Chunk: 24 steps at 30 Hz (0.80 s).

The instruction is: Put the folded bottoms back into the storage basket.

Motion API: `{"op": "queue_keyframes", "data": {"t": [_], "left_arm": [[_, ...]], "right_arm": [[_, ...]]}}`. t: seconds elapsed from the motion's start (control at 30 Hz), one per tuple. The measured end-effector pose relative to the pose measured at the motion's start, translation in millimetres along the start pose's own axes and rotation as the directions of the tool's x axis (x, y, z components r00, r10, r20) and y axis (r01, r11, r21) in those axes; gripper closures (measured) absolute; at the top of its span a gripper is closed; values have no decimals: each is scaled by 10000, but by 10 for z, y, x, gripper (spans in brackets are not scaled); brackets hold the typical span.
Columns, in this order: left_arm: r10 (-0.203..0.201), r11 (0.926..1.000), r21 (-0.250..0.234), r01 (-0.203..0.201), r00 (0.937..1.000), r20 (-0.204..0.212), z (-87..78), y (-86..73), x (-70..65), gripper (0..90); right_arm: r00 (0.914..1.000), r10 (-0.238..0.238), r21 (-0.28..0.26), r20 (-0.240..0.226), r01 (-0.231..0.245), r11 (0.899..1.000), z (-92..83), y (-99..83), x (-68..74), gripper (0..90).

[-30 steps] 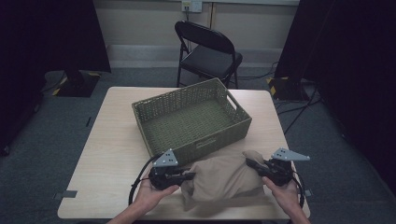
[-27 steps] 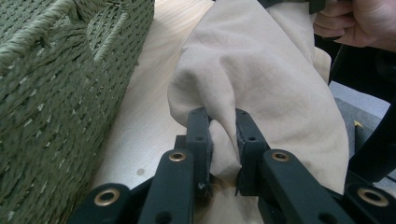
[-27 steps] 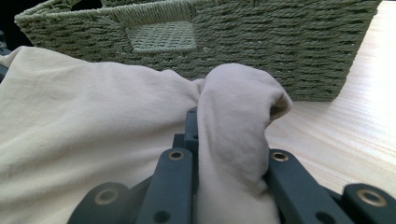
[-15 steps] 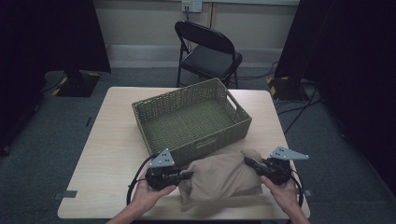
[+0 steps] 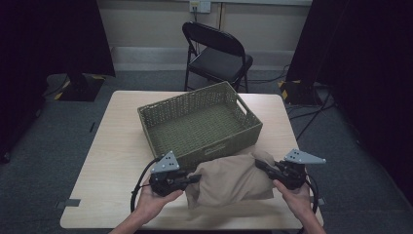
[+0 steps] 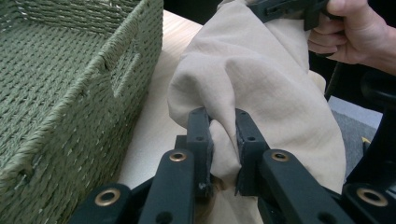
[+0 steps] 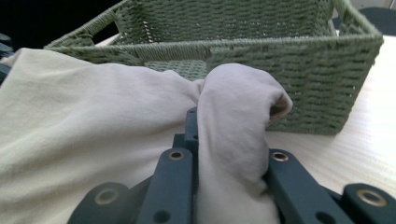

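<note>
Beige cloth [image 5: 231, 179] is bunched on the near edge of the table [image 5: 112, 146], just in front of the green woven basket [image 5: 199, 124], touching or nearly touching its near wall. It is held at both ends. Left gripper [image 6: 223, 135] is pinched on a fold at the cloth's left end; fabric is seen squeezed between the two black jaws in the left gripper view. Right gripper [image 7: 229, 140] is clamped on a thick roll of fabric at the right end, jaws mostly buried under it. Basket is empty; likely destination.

Risks, as judged:
- Only a thin fold is caught on the left. A lift could pull it out, and the cloth would swing from the right grip alone.
- Slack middle could snag on the basket's rim or handle cut-out [image 6: 126, 70] if not raised enough.
- Basket is light and unsecured, so it could be shoved backward by dragged fabric.
- A trailing hem could be left draped over the wall.
</note>
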<state>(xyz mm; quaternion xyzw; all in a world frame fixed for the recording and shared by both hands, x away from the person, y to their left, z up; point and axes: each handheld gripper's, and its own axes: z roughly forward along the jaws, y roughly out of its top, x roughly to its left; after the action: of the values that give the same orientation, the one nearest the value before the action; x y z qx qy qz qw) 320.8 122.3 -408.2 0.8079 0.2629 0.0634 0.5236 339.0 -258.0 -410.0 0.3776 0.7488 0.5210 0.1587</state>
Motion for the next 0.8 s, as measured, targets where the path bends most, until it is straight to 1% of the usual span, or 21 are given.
{"op": "queue_keyframes", "data": {"t": [0.07,0.1,0.23,0.37,0.53,0.63,0.8], "left_arm": [[60,9999,-81,-60,10000,8,-26,11,-24,797],[70,9998,-197,-69,10000,32,-53,22,-54,797],[171,9992,-362,-170,9998,32,-84,64,-79,797],[150,9990,-432,-146,9998,90,-87,99,-80,798],[159,9988,-459,-155,9998,93,-91,120,-81,798],[131,9983,-562,-125,9999,111,-95,150,-83,798],[175,9976,-669,-163,9997,165,-105,196,-105,798]], "right_arm": [[10000,-74,-96,3,74,9999,-23,26,17,791],[10000,-91,-161,-9,91,9998,-46,47,39,791],[9997,-243,-331,54,245,9992,-90,88,75,791],[9997,-224,-485,24,225,9986,-137,139,74,791],[9997,-244,-565,35,246,9981,-148,171,66,791],[9996,-284,-576,79,288,9979,-160,188,75,791],[9995,-308,-764,114,316,9966,-208,241,70,791]]}}
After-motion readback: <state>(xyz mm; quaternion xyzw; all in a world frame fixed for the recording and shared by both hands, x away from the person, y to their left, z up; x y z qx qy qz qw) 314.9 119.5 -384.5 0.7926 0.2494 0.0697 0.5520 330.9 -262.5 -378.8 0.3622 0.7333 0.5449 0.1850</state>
